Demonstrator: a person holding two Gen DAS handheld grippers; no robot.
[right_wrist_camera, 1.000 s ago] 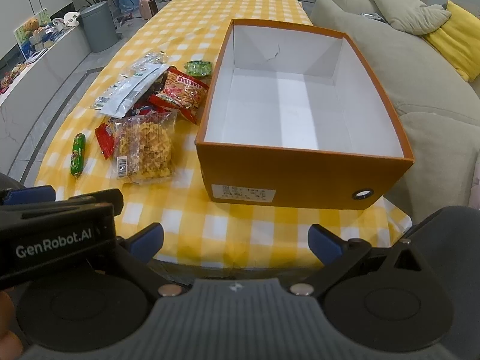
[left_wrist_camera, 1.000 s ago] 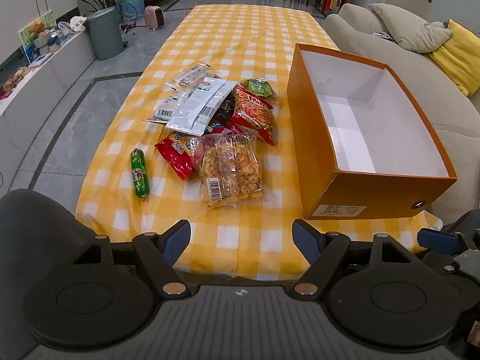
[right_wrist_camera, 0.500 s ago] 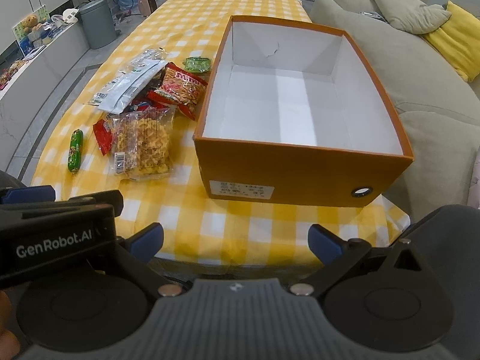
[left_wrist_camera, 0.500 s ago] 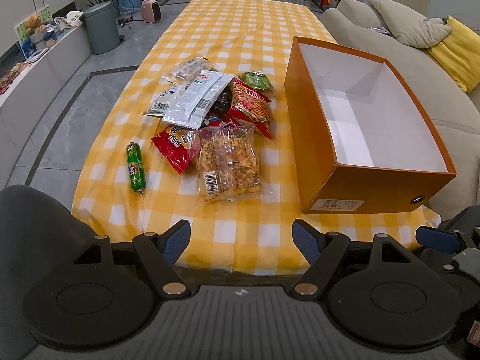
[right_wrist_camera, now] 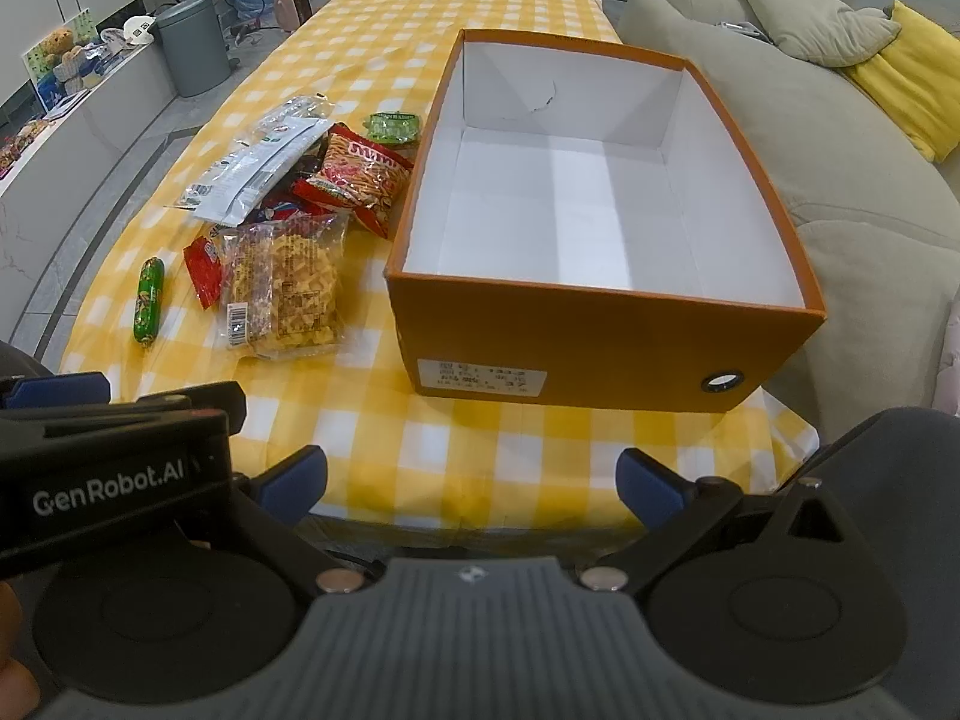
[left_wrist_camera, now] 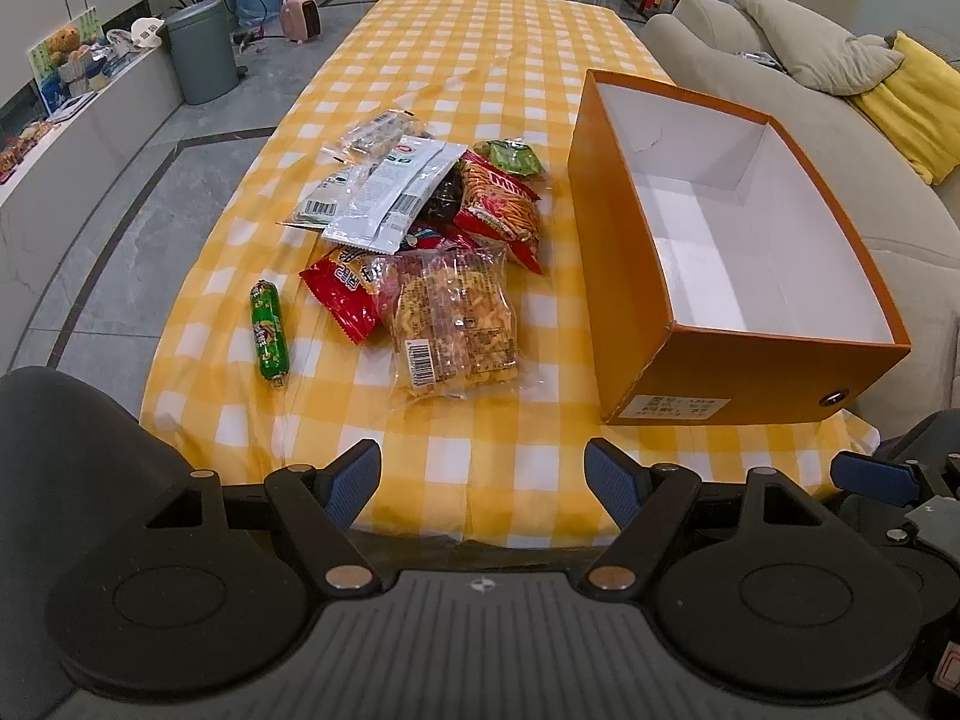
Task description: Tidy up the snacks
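Both tools, the left tool (left_wrist_camera: 483,483) and the right tool (right_wrist_camera: 471,483), are hanging wide and empty at the worktop (left_wrist_camera: 480,30) edge. Snacks (left_wrist_camera: 432,240) are lying heaped beside the empty orange box (right_wrist_camera: 600,330). The overlapping slippery wrappers are risking a double grab or a slip.

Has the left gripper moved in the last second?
Yes. The left gripper has pulled back and up from the table: the orange box and snack pile sit further away now.
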